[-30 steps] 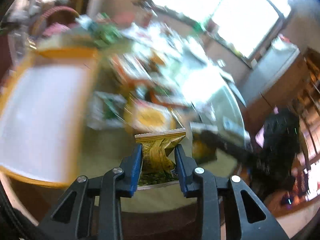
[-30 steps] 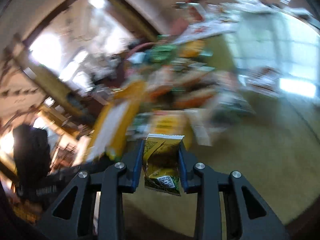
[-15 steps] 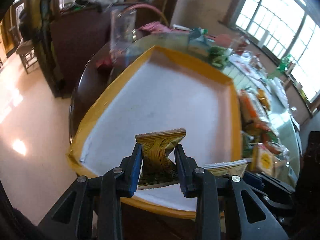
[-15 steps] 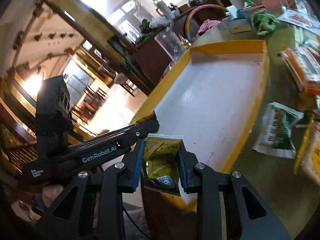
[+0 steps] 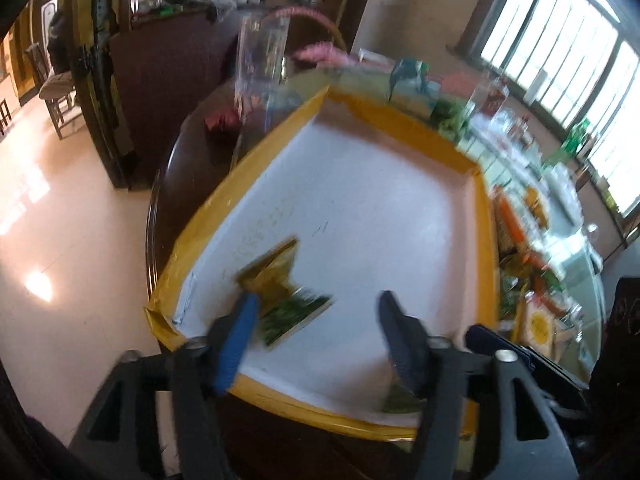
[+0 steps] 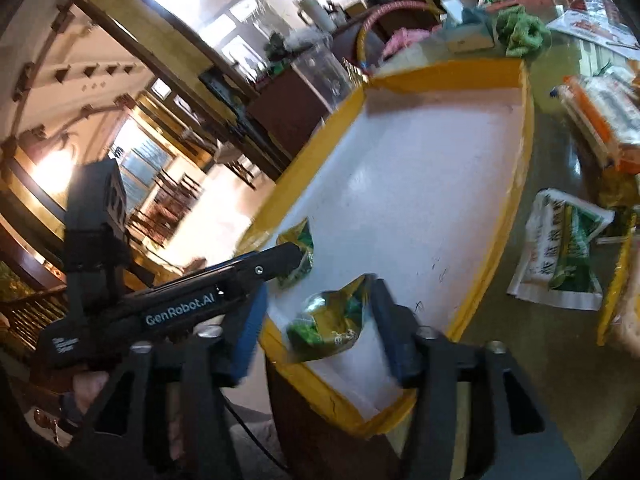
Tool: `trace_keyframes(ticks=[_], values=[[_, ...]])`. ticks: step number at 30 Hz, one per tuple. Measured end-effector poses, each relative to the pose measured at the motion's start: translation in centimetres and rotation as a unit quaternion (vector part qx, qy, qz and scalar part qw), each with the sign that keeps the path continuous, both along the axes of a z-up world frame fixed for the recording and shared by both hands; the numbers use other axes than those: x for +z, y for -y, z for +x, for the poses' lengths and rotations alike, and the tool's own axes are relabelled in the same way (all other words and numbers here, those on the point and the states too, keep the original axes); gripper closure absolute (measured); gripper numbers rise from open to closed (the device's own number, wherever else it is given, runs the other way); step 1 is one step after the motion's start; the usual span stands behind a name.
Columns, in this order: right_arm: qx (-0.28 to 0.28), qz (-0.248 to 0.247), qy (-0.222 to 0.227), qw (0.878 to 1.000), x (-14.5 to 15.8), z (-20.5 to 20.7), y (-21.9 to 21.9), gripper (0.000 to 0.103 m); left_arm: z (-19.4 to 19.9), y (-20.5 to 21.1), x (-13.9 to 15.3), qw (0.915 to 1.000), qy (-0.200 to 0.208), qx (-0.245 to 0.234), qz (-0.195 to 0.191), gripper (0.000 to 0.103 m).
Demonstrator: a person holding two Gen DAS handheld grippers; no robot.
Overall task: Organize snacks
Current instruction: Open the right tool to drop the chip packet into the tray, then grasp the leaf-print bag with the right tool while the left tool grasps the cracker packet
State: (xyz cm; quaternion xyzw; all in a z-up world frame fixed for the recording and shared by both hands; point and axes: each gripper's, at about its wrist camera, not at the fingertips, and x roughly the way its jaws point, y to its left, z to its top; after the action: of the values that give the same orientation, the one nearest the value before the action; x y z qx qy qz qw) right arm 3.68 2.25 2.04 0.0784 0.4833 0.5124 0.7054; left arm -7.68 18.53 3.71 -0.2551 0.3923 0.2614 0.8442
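A yellow-rimmed tray (image 5: 400,124) with a white floor lies below both grippers. In the left wrist view my left gripper (image 5: 320,320) hangs over the tray's near corner, its jaws opening. A blurred yellow-green snack packet (image 5: 284,292) lies loose by the left finger, clear of the right one. In the right wrist view my right gripper (image 6: 320,320) is also opening. A second yellow-green packet (image 6: 328,320) sits blurred between the fingers over the tray (image 6: 516,200), not pinched. The left gripper (image 6: 290,258) reaches in from the left, with its packet (image 6: 300,240) beside its tip.
To the right of the tray, on the round table, lie a white-and-green bag (image 6: 560,256) and orange packets (image 6: 600,120). A green cloth (image 6: 520,32), a box (image 6: 468,36) and a basket (image 6: 392,12) stand behind it. The table edge and the floor (image 5: 60,240) are to the left.
Both grippers swung from the snack pile to above the tray, then stopped. Their jaws have spread and each packet has slipped free of the pads.
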Motion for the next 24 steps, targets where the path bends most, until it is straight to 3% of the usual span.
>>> trace_keyframes(ticks=[4,10,13,15,19,21,24], values=[[-0.036,0.038,0.037,0.998,2.0,-0.1,3.3,0.027,0.3,1.6,1.7,0.9989,0.009,-0.009,0.045,0.024],[-0.079,0.077,0.050,0.993,3.7,-0.1,8.7,0.026,1.3,5.6,3.8,0.9951,0.045,-0.057,0.067,0.024],[-0.111,0.088,0.055,0.988,4.0,-0.1,12.1,0.026,2.1,8.1,4.4,0.9910,0.052,-0.078,0.096,0.024],[-0.150,0.101,0.056,0.982,3.9,0.0,15.0,0.024,2.6,10.2,4.4,0.9868,0.059,-0.096,0.117,0.022],[-0.225,0.128,0.028,0.966,3.1,0.9,20.6,0.022,4.2,13.5,3.8,0.9815,0.048,-0.144,0.117,0.022],[-0.257,0.120,0.025,0.959,2.9,1.4,22.9,0.018,4.8,15.0,3.3,0.9789,0.045,-0.159,0.120,0.022],[-0.292,0.066,0.034,0.953,2.3,2.1,25.4,0.015,5.7,16.8,2.5,0.9730,0.031,-0.189,0.128,0.022]])
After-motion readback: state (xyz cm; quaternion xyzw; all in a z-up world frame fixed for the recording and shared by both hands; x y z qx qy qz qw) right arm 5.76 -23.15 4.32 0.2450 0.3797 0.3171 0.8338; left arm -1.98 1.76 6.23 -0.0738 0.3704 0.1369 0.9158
